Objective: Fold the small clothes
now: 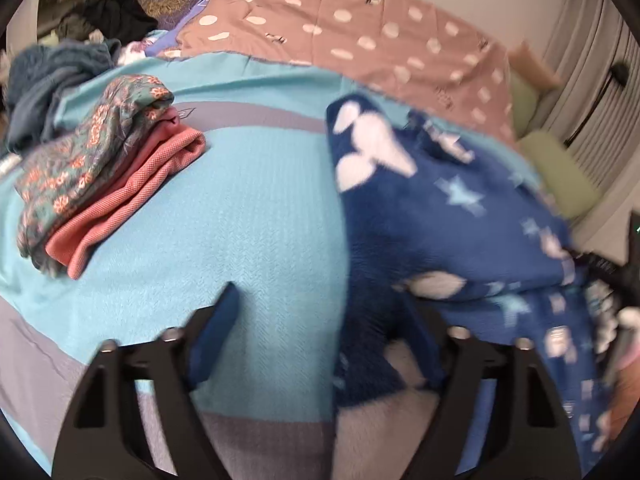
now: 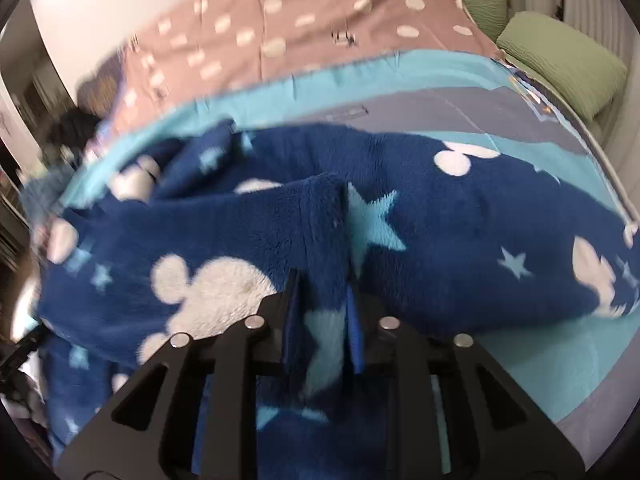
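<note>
A dark blue fleece garment (image 1: 432,216) with white mouse-head shapes and pale stars lies bunched on the turquoise blanket (image 1: 256,200). In the left wrist view my left gripper (image 1: 318,292) stands open. Its left finger (image 1: 224,312) is over bare blanket, and the fleece edge drapes over its right finger. The right wrist view shows the same garment (image 2: 460,220) spread across the bed. My right gripper (image 2: 323,280) is shut on a raised fold of it, and the fleece fills the gap between both pads.
A folded stack of floral and coral clothes (image 1: 100,184) sits at the left on the blanket. Unfolded dark and grey-blue clothes (image 1: 60,76) are heaped behind it. A pink dotted sheet (image 1: 340,20) covers the far bed. Green pillows (image 2: 560,60) lie at the right.
</note>
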Demonstrator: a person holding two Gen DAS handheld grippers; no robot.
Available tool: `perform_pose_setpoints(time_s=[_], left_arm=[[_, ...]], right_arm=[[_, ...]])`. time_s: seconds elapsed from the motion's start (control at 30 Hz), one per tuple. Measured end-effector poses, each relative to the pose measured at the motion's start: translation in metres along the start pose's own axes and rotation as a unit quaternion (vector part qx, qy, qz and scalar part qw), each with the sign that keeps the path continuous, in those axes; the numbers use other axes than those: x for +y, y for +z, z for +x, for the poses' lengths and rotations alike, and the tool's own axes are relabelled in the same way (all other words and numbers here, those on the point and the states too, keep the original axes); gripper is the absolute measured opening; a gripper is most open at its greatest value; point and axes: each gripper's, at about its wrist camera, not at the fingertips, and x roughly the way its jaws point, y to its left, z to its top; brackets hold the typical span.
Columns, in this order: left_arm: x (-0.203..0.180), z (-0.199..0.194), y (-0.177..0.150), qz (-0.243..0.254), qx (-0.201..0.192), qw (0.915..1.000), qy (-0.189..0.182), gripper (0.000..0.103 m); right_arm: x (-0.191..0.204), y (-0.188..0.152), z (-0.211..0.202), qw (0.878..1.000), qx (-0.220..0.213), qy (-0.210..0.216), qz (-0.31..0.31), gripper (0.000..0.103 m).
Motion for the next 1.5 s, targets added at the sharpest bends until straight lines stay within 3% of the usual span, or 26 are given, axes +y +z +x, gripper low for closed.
perform_pose_setpoints(time_s=[0.03, 0.1, 0.17, 0.23, 0.27, 0.33, 0.4, 0.43, 0.47, 0.5, 0.67, 0.73, 0.8, 0.83, 0.87, 0.93, 1.0, 1.03, 1.13, 1.2, 1.4, 1.43, 1.5], left_arm=[[-0.001, -0.009, 0.002, -0.005, -0.010, 0.9998, -0.016, 0.050], [-0.013, -0.033, 0.009, 0.001, -0.046, 0.9980, -0.042, 0.039], [-0.033, -0.049, 0.019, 0.019, -0.076, 0.9941, -0.074, 0.037], [-0.056, -0.049, 0.028, 0.043, -0.075, 0.9921, -0.090, 0.037], [-0.069, -0.042, 0.033, 0.060, -0.067, 0.9923, -0.086, 0.037], [-0.094, -0.013, 0.040, 0.097, -0.043, 0.9934, -0.043, 0.038], [-0.100, 0.030, 0.044, 0.114, -0.016, 0.9927, 0.034, 0.040], [-0.093, 0.059, 0.042, 0.116, 0.004, 0.9897, 0.084, 0.042], [-0.086, 0.076, 0.039, 0.115, 0.017, 0.9877, 0.104, 0.043], [-0.082, 0.083, 0.035, 0.109, 0.006, 0.9899, 0.090, 0.043], [-0.103, 0.078, 0.029, 0.146, -0.003, 0.9803, 0.133, 0.044], [-0.102, 0.076, 0.028, 0.147, -0.001, 0.9799, 0.135, 0.045], [-0.103, 0.077, 0.031, 0.141, -0.002, 0.9817, 0.128, 0.045], [-0.102, 0.076, 0.032, 0.137, -0.002, 0.9828, 0.123, 0.045], [-0.102, 0.075, 0.033, 0.133, -0.001, 0.9840, 0.118, 0.045], [-0.090, 0.069, 0.040, 0.125, -0.005, 0.9864, 0.107, 0.045], [-0.087, 0.057, 0.043, 0.111, -0.020, 0.9895, 0.090, 0.046], [-0.091, 0.049, 0.045, 0.105, -0.031, 0.9913, 0.072, 0.048], [-0.112, 0.029, 0.049, 0.107, -0.058, 0.9923, 0.023, 0.059], [-0.129, 0.034, 0.050, 0.113, -0.045, 0.9925, -0.014, 0.060], [-0.137, 0.087, 0.024, 0.126, 0.014, 0.9920, 0.003, 0.062], [-0.137, 0.085, 0.024, 0.124, 0.012, 0.9922, -0.001, 0.062], [-0.137, 0.083, 0.025, 0.121, 0.009, 0.9926, -0.006, 0.063]], right_arm=[[-0.001, 0.000, -0.014, 1.000, -0.020, 0.008, 0.000, 0.041], [0.007, 0.002, -0.030, 0.999, -0.036, 0.019, -0.020, 0.040], [0.014, -0.003, -0.046, 0.997, -0.039, 0.056, -0.042, 0.027], [0.027, -0.007, -0.048, 0.993, -0.020, 0.104, -0.057, 0.023], [0.032, -0.009, -0.043, 0.991, -0.007, 0.117, -0.059, 0.023], [0.041, -0.013, -0.021, 0.991, 0.034, 0.113, -0.057, 0.023], [0.034, -0.029, 0.016, 0.992, 0.079, 0.087, -0.044, 0.022], [0.031, -0.034, 0.019, 0.992, 0.057, 0.104, -0.042, 0.022], [0.028, -0.037, 0.019, 0.991, 0.042, 0.118, -0.039, 0.022], [0.024, -0.036, 0.017, 0.990, 0.042, 0.130, -0.028, 0.022], [0.007, -0.033, 0.010, 0.984, 0.052, 0.171, 0.015, 0.022], [-0.012, -0.030, -0.011, 0.982, 0.030, 0.181, 0.055, 0.021], [-0.035, -0.024, -0.038, 0.982, -0.015, 0.170, 0.075, 0.021], [-0.058, -0.022, -0.057, 0.983, -0.046, 0.153, 0.089, 0.027], [-0.083, -0.021, -0.074, 0.983, -0.070, 0.129, 0.107, 0.039], [-0.132, -0.024, -0.093, 0.982, -0.092, 0.074, 0.149, 0.048], [-0.189, -0.036, -0.107, 0.970, -0.097, 0.019, 0.221, 0.048], [-0.227, -0.048, -0.113, 0.956, -0.090, -0.002, 0.281, 0.048], [-0.295, -0.082, -0.112, 0.909, -0.076, 0.005, 0.410, 0.048], [-0.314, -0.095, -0.103, 0.890, -0.080, 0.022, 0.448, 0.048], [-0.339, -0.095, -0.072, 0.872, -0.105, 0.032, 0.477, 0.057], [-0.347, -0.092, -0.071, 0.868, -0.111, 0.027, 0.483, 0.057], [-0.354, -0.087, -0.067, 0.863, -0.119, 0.013, 0.491, 0.046]])
